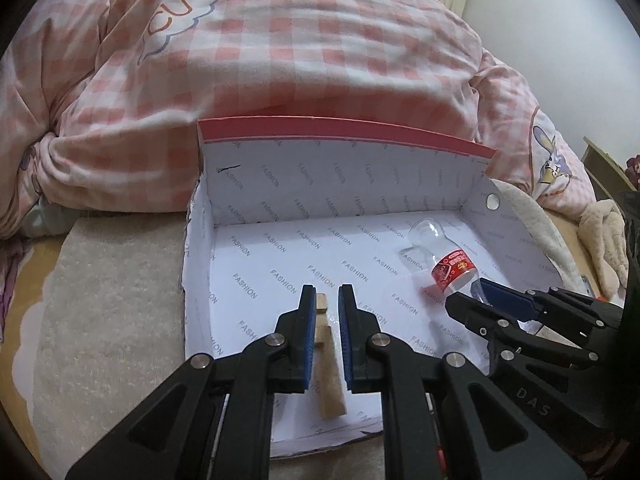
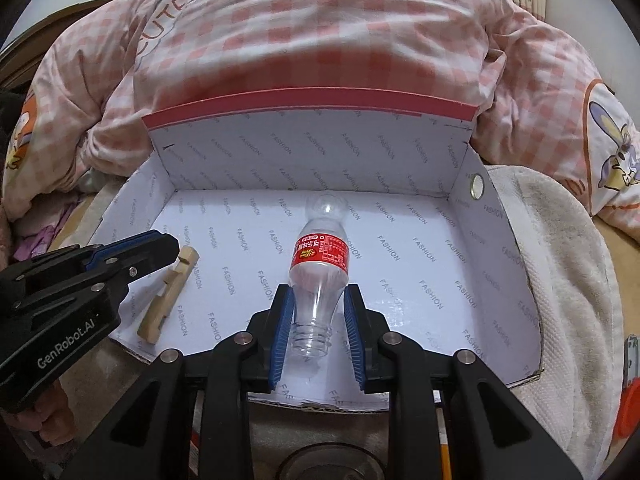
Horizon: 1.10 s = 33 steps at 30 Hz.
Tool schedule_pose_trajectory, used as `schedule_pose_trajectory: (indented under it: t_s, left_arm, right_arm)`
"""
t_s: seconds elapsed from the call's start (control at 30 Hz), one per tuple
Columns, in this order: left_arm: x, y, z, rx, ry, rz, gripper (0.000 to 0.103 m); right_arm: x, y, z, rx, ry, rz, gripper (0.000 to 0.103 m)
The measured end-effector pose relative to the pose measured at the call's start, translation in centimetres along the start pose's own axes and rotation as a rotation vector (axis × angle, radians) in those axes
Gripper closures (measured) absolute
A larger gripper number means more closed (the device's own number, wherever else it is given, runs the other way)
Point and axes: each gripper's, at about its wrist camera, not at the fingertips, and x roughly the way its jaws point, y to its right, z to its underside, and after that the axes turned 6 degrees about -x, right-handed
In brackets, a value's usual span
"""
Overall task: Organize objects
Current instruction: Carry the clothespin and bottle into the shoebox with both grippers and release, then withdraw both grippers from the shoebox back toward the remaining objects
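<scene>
While my right gripper (image 2: pixel 318 316) clamped the light, slippery plastic bottle (image 2: pixel 319 264) at its stiffer neck, my left gripper (image 1: pixel 325 304) stood slightly parted around the rigid wooden clip (image 1: pixel 329 364).

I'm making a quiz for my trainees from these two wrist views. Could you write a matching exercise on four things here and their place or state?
Things:
1. plastic bottle
2. wooden piece
3. cardboard box
4. checked quilt

Descriptions:
A. heaped behind the box
B. lying down, neck between the right gripper's pads
C. open, printed FASHION inside
D. on the box floor, between the left gripper's pads

Pairs: 1-B, 2-D, 3-C, 4-A
</scene>
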Motion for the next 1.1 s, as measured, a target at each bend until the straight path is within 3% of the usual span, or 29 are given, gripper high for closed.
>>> schedule_pose_trajectory:
  t_s: [0.1, 0.17, 0.27, 0.33, 0.43, 0.6, 0.83, 0.9, 1.0, 1.1]
  left_arm:
    - [-0.2, 0.0, 0.0, 0.01, 0.008, 0.016, 0.082]
    - [-0.4, 0.1, 0.0, 0.015, 0.013, 0.03, 0.068]
    - [-0.9, 0.4, 0.0, 0.026, 0.027, 0.054, 0.042]
    - [-1.3, 0.5, -0.1, 0.026, 0.042, 0.064, 0.039]
    - [-2.3, 0.2, -0.4, 0.016, 0.053, 0.115, 0.022]
    - [-4.0, 0.4, -0.5, 0.031, 0.099, 0.136, 0.022]
    - [-5.4, 0.4, 0.7, 0.06, 0.102, 0.147, 0.022]
    - [-6.2, 0.7, 1.1, 0.081, 0.116, 0.143, 0.021]
    - [-7.4, 1.1, 1.5, 0.092, 0.136, 0.158, 0.021]
    - [-8.5, 1.2, 2.1, 0.104, 0.15, 0.17, 0.021]
  right_arm:
    - [-0.3, 0.1, 0.0, 0.007, 0.018, -0.023, 0.076]
    - [-0.6, 0.2, 0.1, 0.007, 0.032, -0.039, 0.074]
    - [-1.0, 0.2, 0.1, 0.013, 0.054, -0.043, 0.058]
    - [-1.4, 0.6, 0.1, 0.034, 0.081, -0.02, 0.049]
    - [-2.1, 1.6, 0.1, 0.074, 0.109, -0.041, 0.032]
    - [-3.2, 2.2, 0.4, 0.087, 0.135, -0.062, 0.03]
    - [-5.9, 1.8, 0.6, 0.045, 0.226, -0.106, 0.028]
    - [-6.9, 2.1, 0.8, 0.07, 0.282, -0.158, 0.011]
    - [-8.0, 3.8, 1.7, 0.197, 0.386, -0.213, 0.002]
    - [-8.3, 4.5, 1.7, 0.184, 0.334, -0.174, 0.002]
